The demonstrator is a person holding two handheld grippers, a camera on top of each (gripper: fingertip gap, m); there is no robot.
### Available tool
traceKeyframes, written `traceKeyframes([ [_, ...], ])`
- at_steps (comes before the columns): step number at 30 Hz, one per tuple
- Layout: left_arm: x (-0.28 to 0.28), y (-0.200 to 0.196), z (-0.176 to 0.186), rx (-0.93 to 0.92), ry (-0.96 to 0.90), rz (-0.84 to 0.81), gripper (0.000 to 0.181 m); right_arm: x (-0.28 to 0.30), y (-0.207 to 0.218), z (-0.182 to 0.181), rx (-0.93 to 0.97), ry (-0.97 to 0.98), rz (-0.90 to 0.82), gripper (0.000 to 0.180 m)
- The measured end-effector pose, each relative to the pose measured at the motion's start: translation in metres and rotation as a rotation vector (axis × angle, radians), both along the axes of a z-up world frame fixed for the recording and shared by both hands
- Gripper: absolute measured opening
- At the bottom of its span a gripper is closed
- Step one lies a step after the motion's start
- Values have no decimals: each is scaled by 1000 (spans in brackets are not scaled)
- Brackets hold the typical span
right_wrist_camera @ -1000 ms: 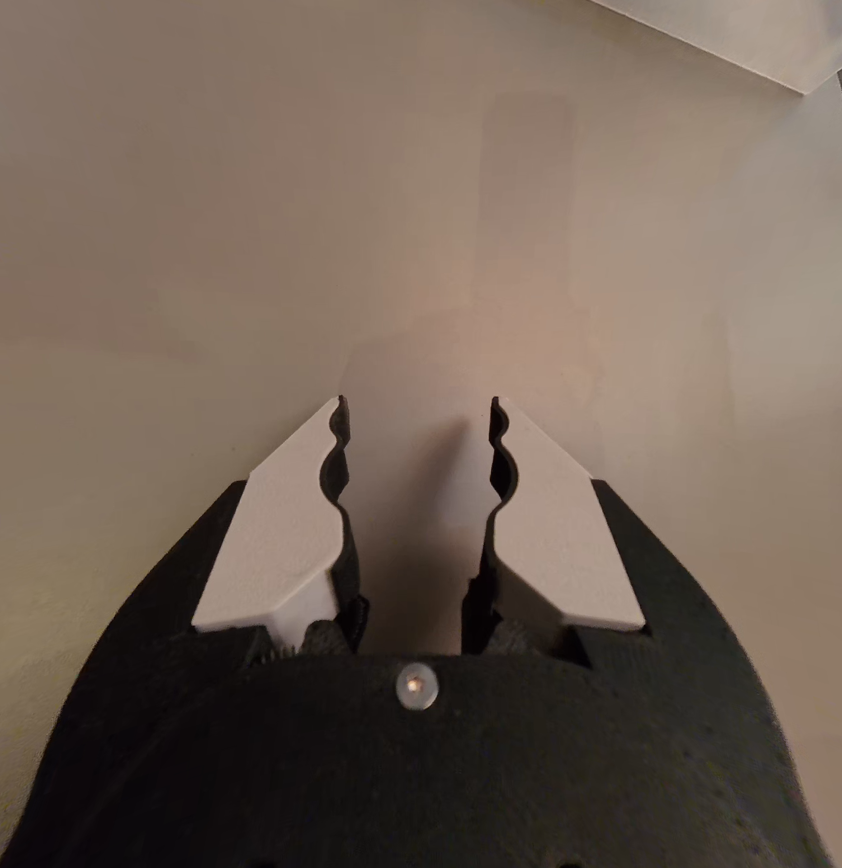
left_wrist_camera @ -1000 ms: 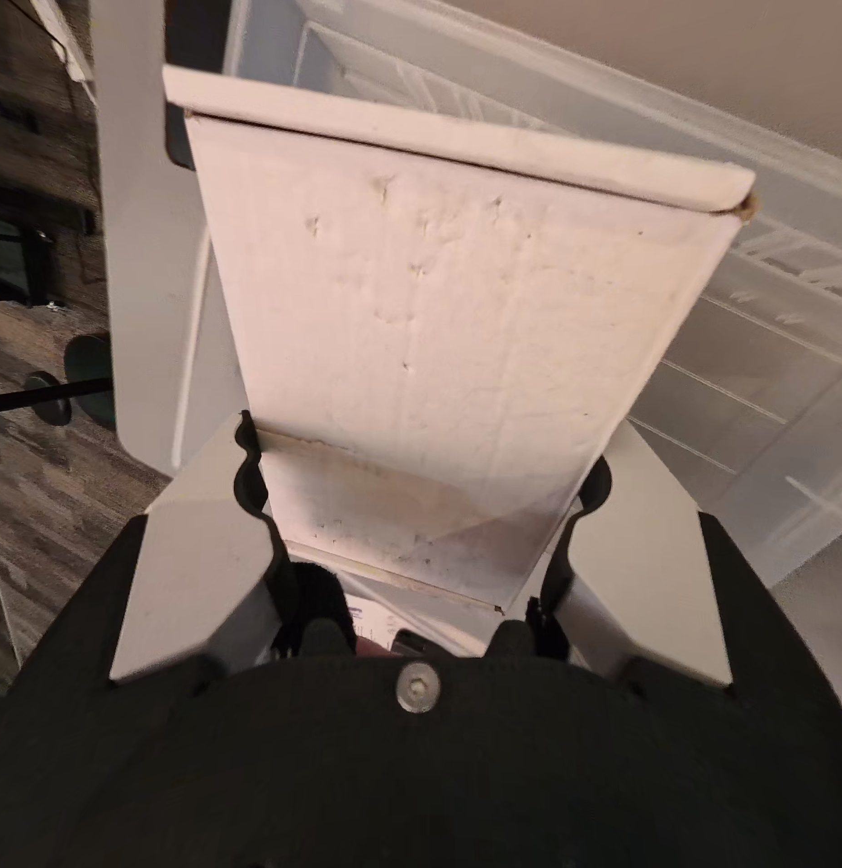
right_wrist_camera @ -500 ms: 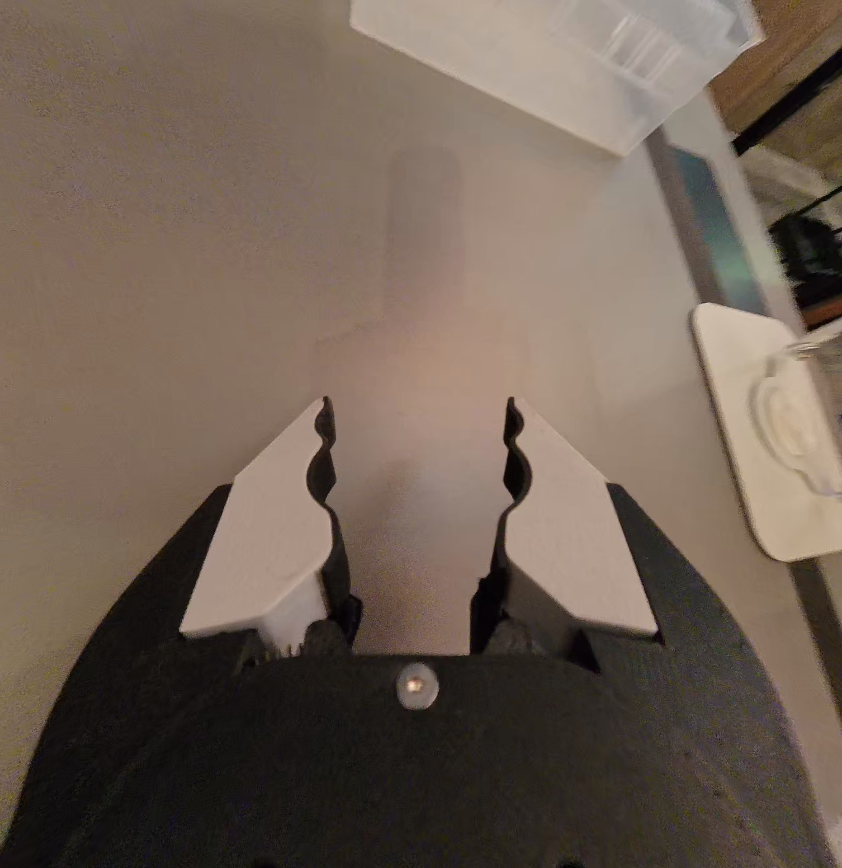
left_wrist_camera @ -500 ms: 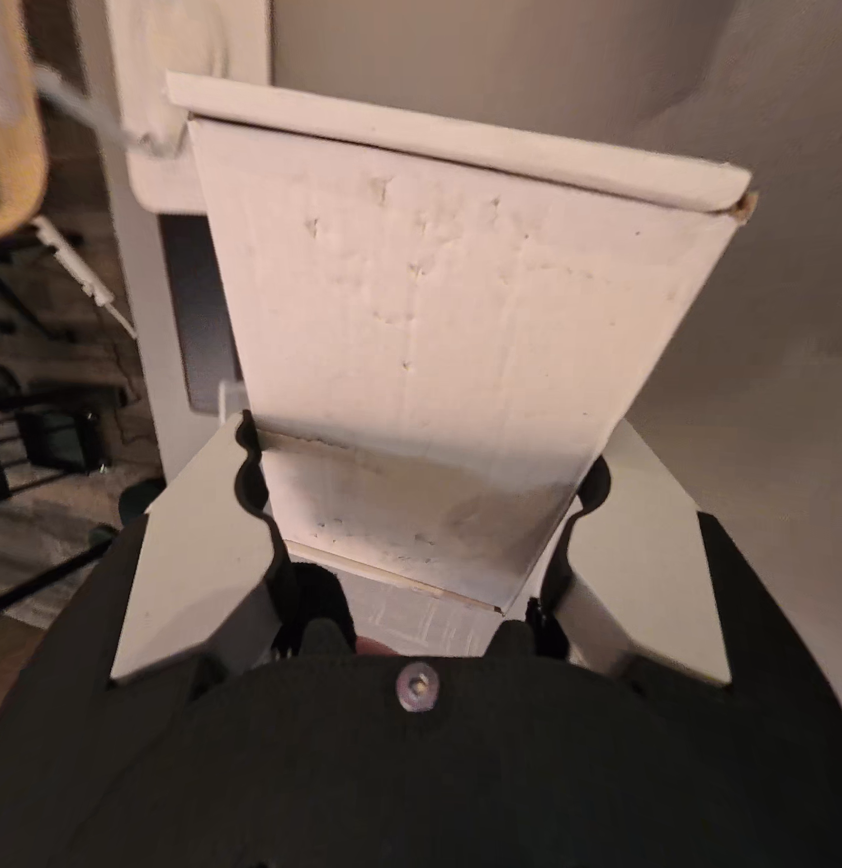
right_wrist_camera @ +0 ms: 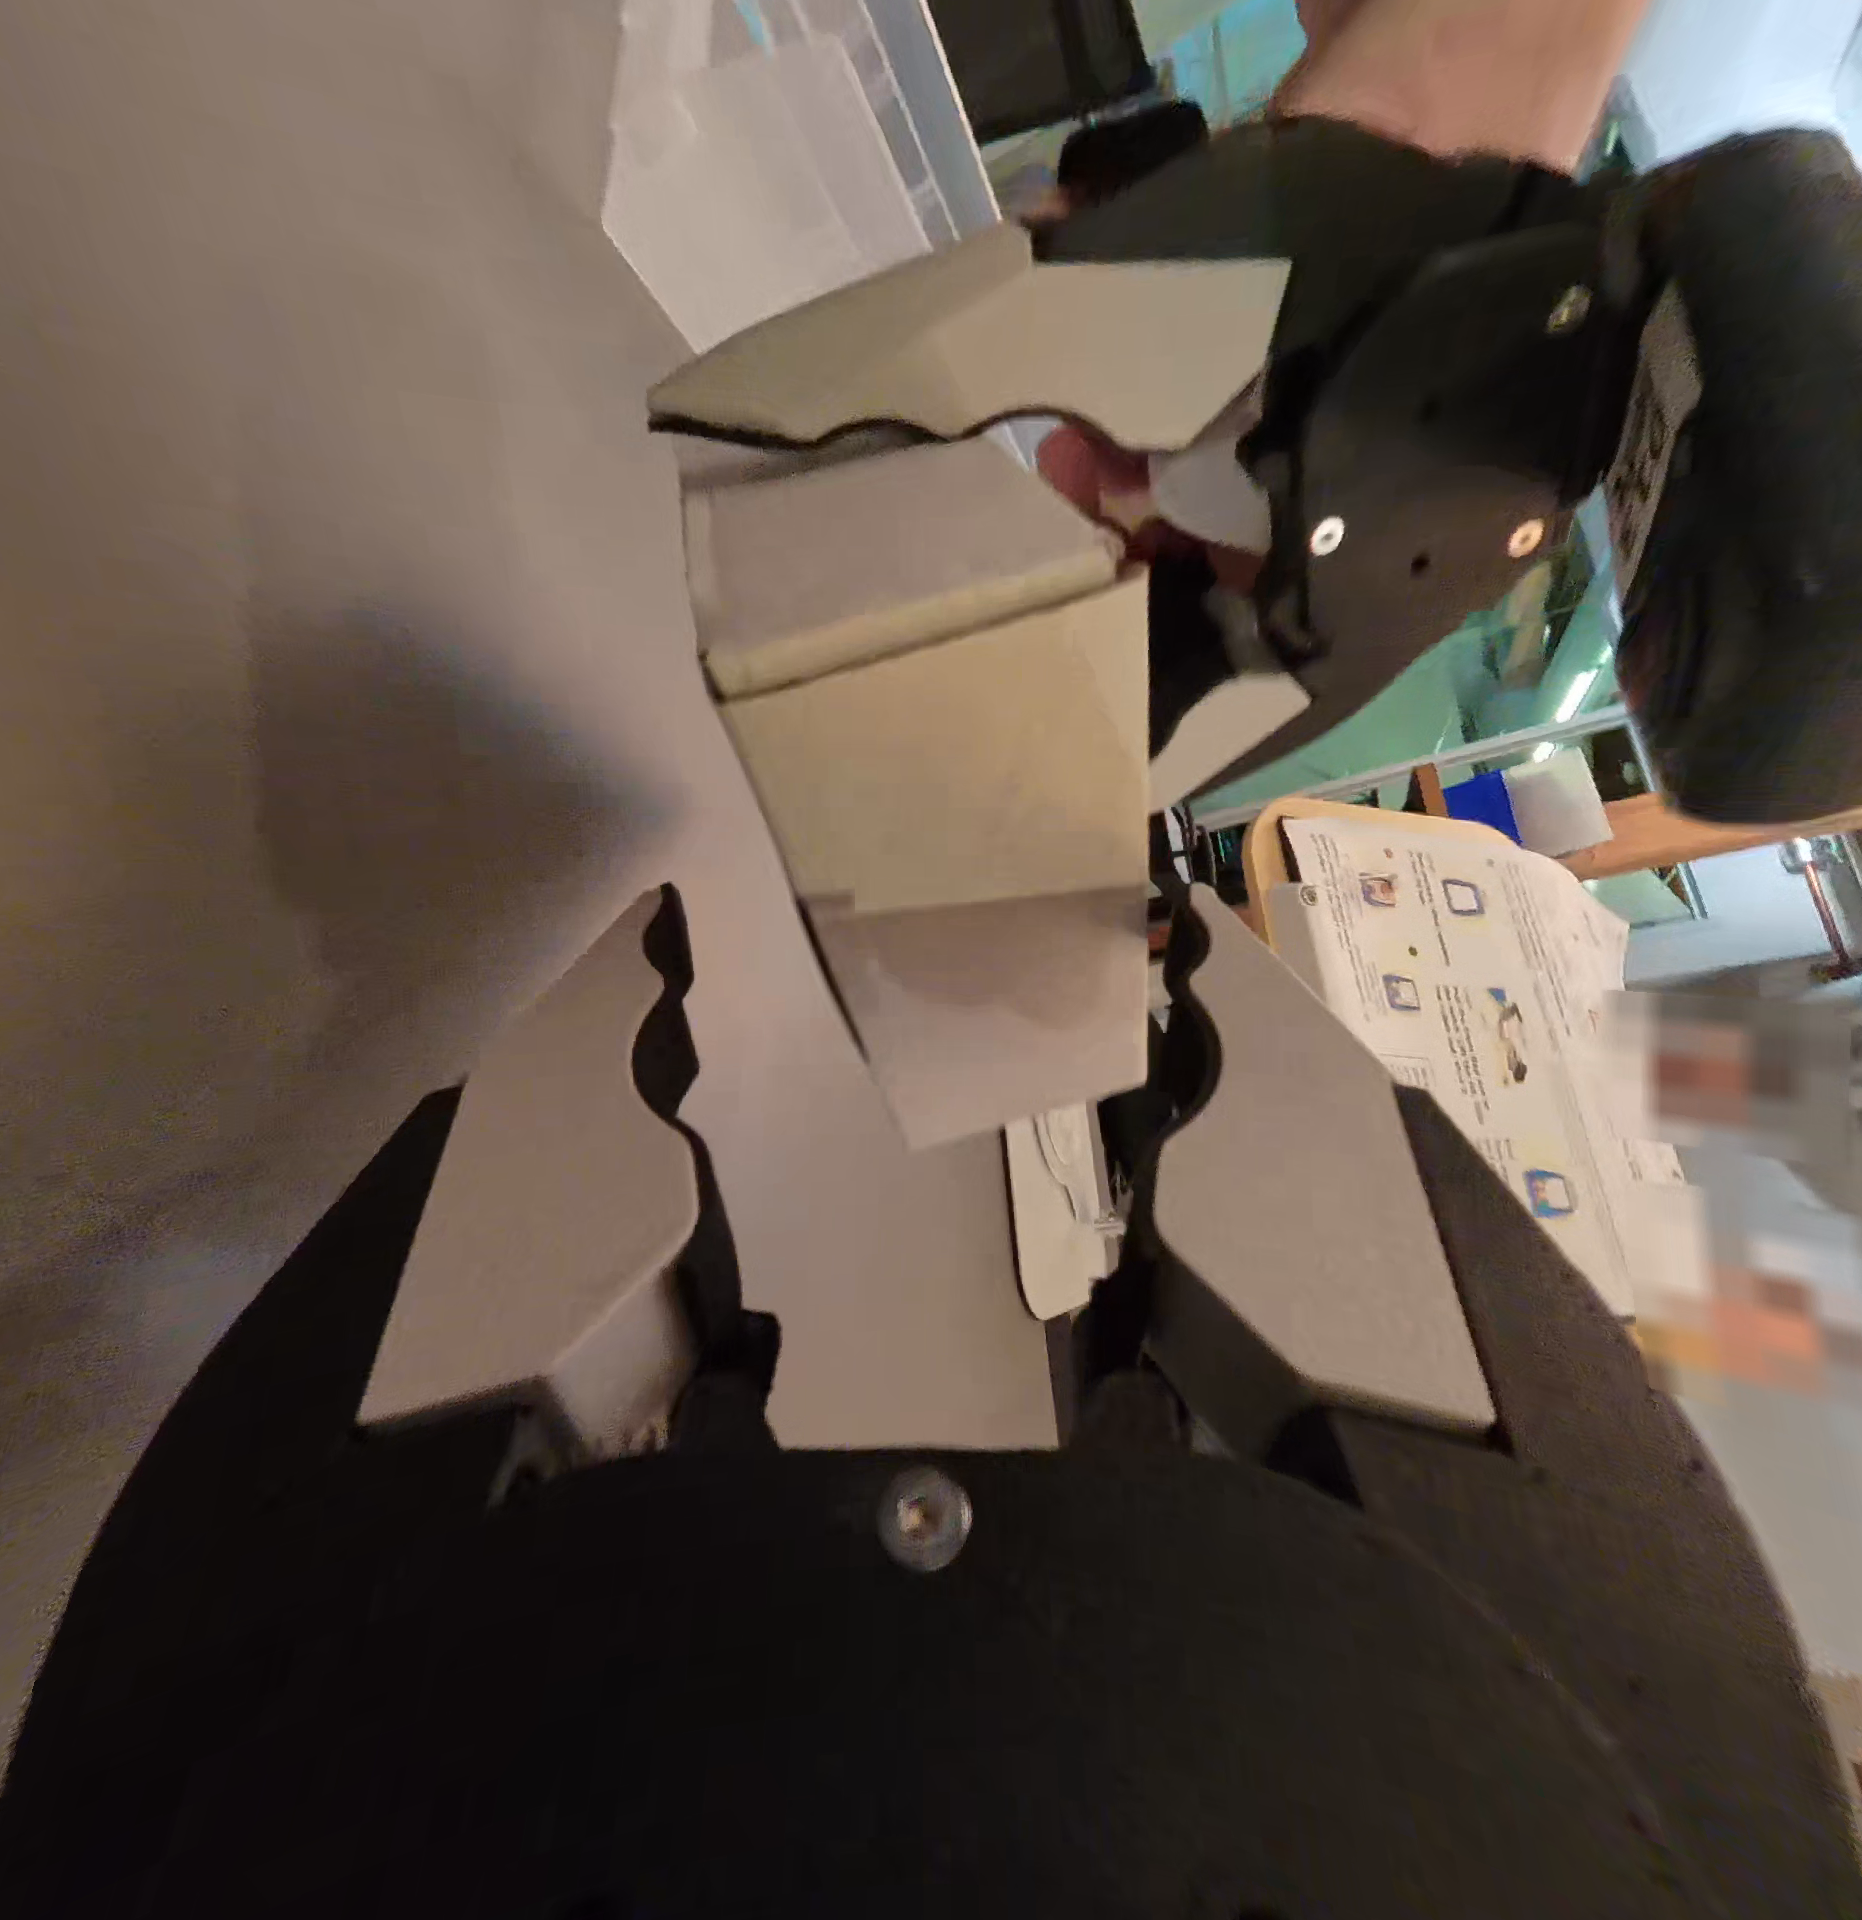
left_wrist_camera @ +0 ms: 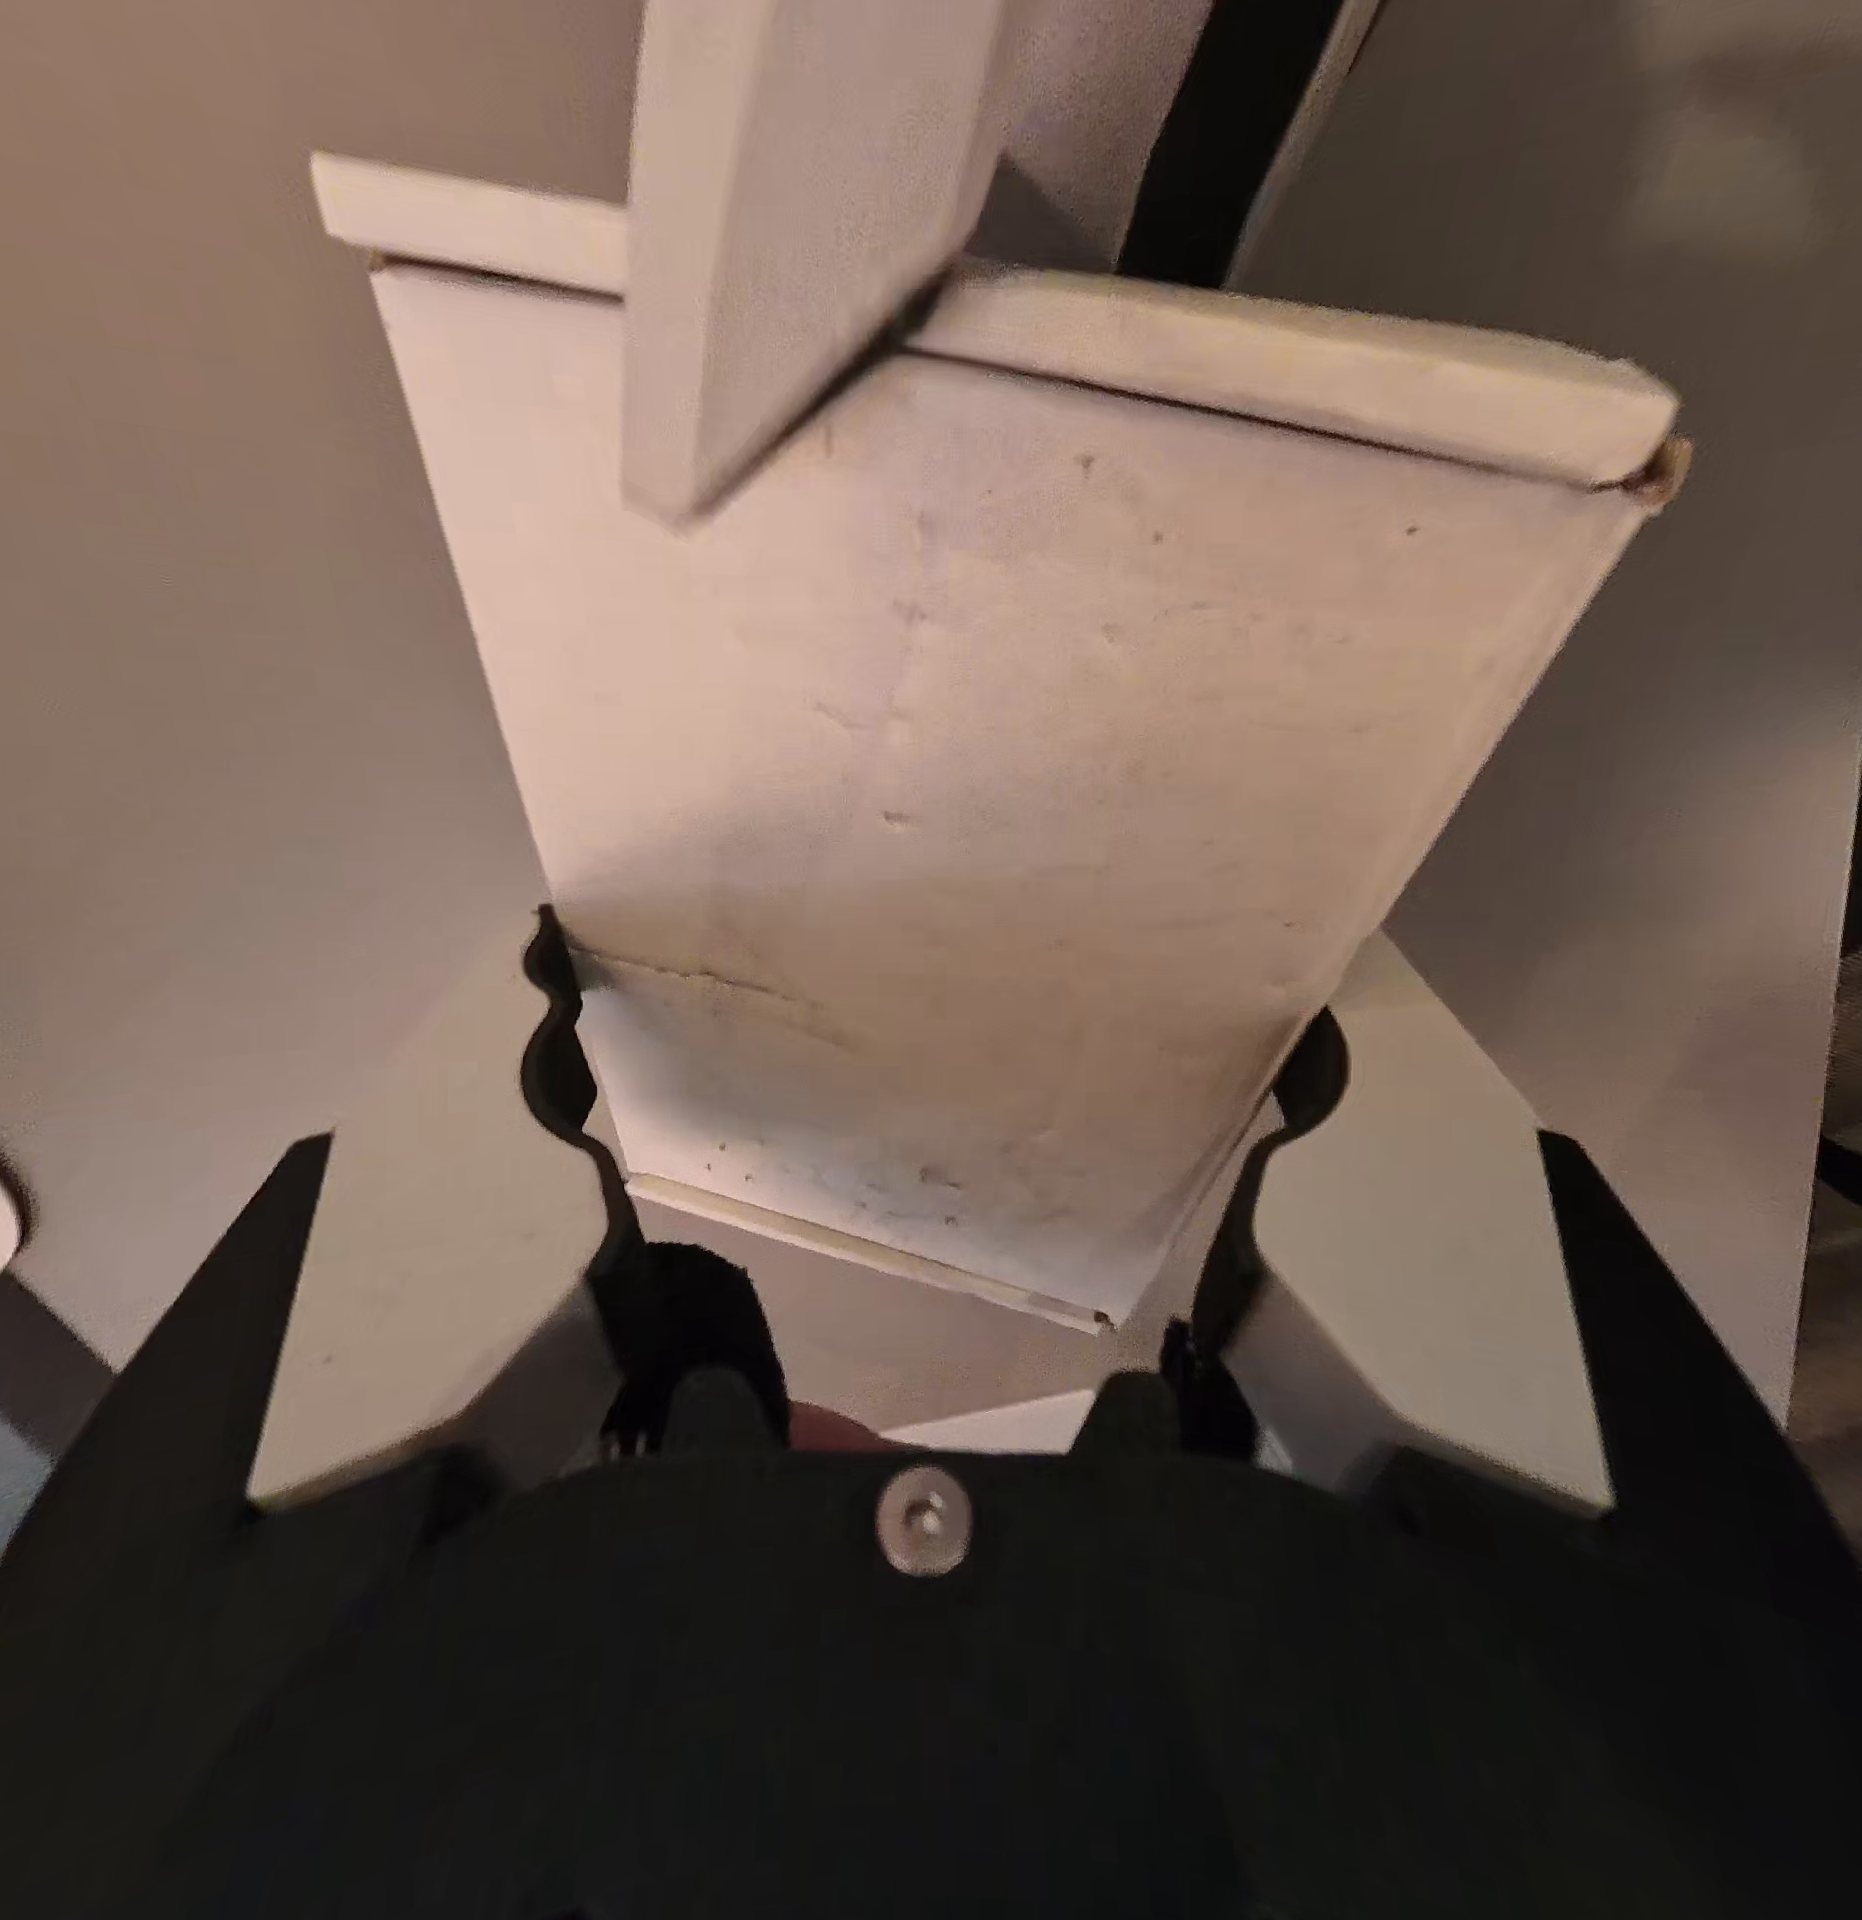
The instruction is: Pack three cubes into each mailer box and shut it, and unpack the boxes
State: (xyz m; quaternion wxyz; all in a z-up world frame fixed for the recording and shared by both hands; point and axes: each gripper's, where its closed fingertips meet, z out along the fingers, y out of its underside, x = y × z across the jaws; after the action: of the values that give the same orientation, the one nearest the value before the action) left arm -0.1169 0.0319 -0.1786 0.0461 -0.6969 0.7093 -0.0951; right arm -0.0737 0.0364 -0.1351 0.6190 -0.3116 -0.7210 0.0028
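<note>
The pale, matte tabletop (left_wrist_camera: 179, 623) fills the background of both views; nothing of the task rests on it within sight. The white, scuffed corrugated-cardboard mailer box (left_wrist_camera: 958, 727) is carried clear of it, lid down and apparently closed, its folded front lip at the far end from the left camera.

Left tongs (left_wrist_camera: 937, 1029): gripping the box across its width near the hinge end, both white fingers pressed flat against the side walls. Grip appears firm and square.

Right tongs (right_wrist_camera: 927, 997): spread apart, holding nothing. In the right wrist view the near end of the box lies between and just ahead of the fingertips, nearer the right-hand finger, with no contact evident. In the left wrist view one white finger (left_wrist_camera: 792, 249) of the right tongs overlaps the front lip; whether it touches cannot be told.

Judgement: the step in hand appears to be opening the box for unpacking. To do it well, the left tongs should grip the base walls only, so the lid is not pinned. The right tongs should close on the front lip alone and swing it about the hinge, not pull outward, or the card may tear. The box should be kept level; cubes, if inside, are not visible.
</note>
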Motion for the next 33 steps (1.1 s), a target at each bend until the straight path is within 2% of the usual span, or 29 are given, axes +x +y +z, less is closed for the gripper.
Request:
traceKeyframes([
  [4, 12, -7, -13, -32, 18, -44, 133, 1, -5, -10, -6, -58, 25, 68],
  [8, 16, -7, -13, -38, -3, 2, 125, 6, -3, -21, -96, -64, 41, 67],
  [9, 13, -8, -12, -37, -1, 25, 132, 9, -1, -23, -127, -60, 43, 66],
  [16, -6, -17, -8, 214, -133, 159, 135, 29, 8, -30, -322, -35, 89, 66],
  [23, 0, -12, -27, 524, -296, 249, 118, 39, 14, -41, -451, -46, 104, 64],
  [26, 15, -1, -19, 634, -434, 269, 104, 42, 13, -47, -492, -66, 120, 64],
  [30, 29, 1, -10, 665, -592, 258, 80, 46, 18, -55, -535, -76, 109, 63],
  [33, 37, 2, -8, 680, -634, 253, 78, 49, 23, -62, -545, -100, 89, 64],
])
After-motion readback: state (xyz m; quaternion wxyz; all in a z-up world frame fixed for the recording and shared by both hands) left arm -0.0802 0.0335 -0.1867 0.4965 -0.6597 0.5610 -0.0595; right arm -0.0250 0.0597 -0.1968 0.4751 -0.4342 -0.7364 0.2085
